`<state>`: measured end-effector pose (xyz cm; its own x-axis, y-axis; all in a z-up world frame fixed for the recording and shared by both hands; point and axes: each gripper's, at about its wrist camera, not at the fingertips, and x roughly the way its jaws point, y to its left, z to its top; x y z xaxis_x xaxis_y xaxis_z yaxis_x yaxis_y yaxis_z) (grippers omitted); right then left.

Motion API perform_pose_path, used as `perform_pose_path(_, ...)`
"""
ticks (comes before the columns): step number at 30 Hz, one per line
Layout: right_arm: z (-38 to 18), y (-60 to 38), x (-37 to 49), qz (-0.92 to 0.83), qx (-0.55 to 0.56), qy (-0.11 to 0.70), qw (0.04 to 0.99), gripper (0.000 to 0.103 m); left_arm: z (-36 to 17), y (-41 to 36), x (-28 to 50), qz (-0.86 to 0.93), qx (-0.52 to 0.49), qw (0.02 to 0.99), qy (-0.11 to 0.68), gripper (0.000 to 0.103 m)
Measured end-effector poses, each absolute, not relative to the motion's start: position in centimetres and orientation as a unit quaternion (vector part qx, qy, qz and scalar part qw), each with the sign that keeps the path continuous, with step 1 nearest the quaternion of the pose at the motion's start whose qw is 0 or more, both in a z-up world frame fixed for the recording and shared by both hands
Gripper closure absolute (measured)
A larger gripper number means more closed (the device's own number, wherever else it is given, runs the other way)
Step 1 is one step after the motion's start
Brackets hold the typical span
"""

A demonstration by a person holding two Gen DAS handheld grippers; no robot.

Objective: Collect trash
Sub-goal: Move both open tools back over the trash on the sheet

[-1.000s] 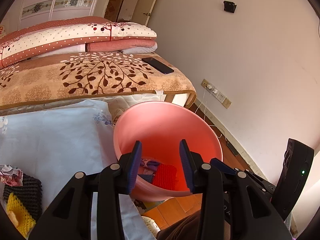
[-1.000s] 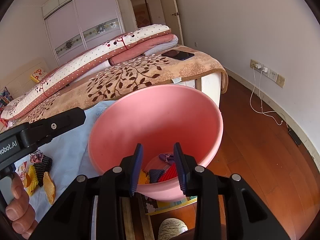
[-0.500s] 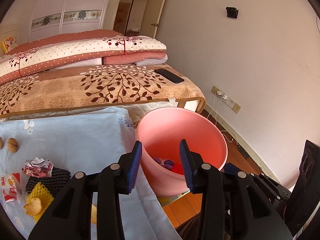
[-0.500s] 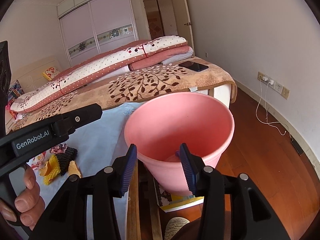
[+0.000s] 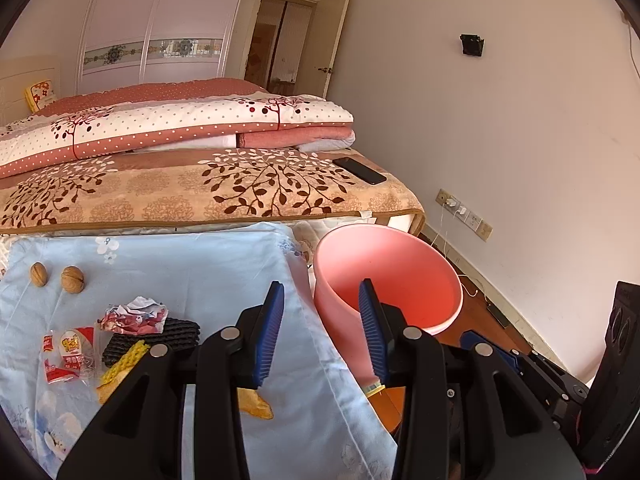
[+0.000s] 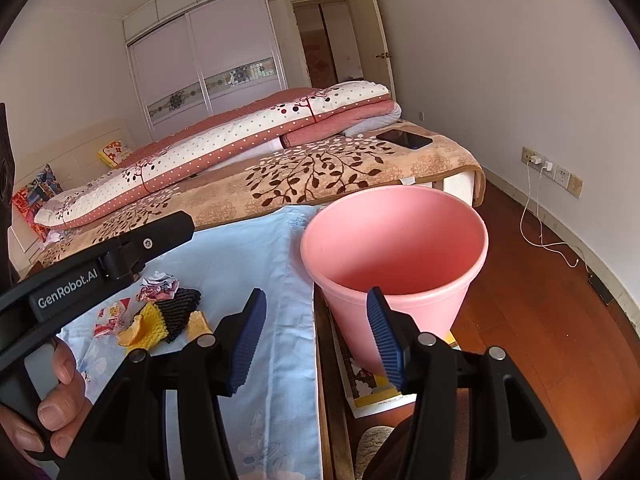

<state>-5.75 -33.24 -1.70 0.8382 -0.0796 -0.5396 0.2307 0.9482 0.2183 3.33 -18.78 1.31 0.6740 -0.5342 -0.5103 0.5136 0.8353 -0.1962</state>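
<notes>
- Bedroom with a wide bed (image 5: 200,196): a leaf-print tan blanket (image 6: 340,176) covers it, folded dotted quilts (image 5: 180,128) lie behind, and a dark phone (image 5: 360,171) rests near the bed's right edge.
- Pale blue floral cloth (image 5: 192,264) covers the near surface; its right hem hangs just beside the pink bucket (image 5: 388,276).
- Bucket stands upright on the wooden floor (image 6: 560,312), off the cloth's right edge, at the bed's near corner; a printed sheet (image 6: 376,392) lies under its base.
- Trash left of the bucket, on the cloth: crumpled wrapper (image 5: 134,314), black foam net (image 5: 160,336), yellow foam net (image 5: 124,360), red-and-white packet (image 5: 66,354), orange peel scraps (image 6: 132,334).
- Two walnuts (image 5: 56,277) lie farther left, apart from that heap.
- Left gripper (image 5: 320,330) hovers over the cloth's hem beside the bucket, jaws parted, nothing between them.
- Right gripper (image 6: 316,330) hangs before the bucket's rim; its jaws have just been opening, empty.
- Bare floor right of the bucket runs to the wall, with sockets (image 6: 552,170) and a trailing white cable (image 6: 548,236).
- Sliding wardrobe (image 6: 208,72) and doorway (image 5: 280,44) stand behind the bed.
</notes>
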Motion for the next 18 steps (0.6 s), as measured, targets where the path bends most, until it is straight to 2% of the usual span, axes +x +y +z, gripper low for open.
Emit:
perform_pose_path(13,-2.0,-28.7,-6.9,-0.030,0.132,0.279,0.951,0.049,1.1,-13.5,1.1,-0.248,-0.010,0.931,0.267,0.064)
perform_pose_path(18,-1.9,-27.3,-7.1,-0.014,0.118,0.277,0.953,0.043,0.4,-12.1,0.8,-0.234,-0.012,0.932,0.276,0.064)
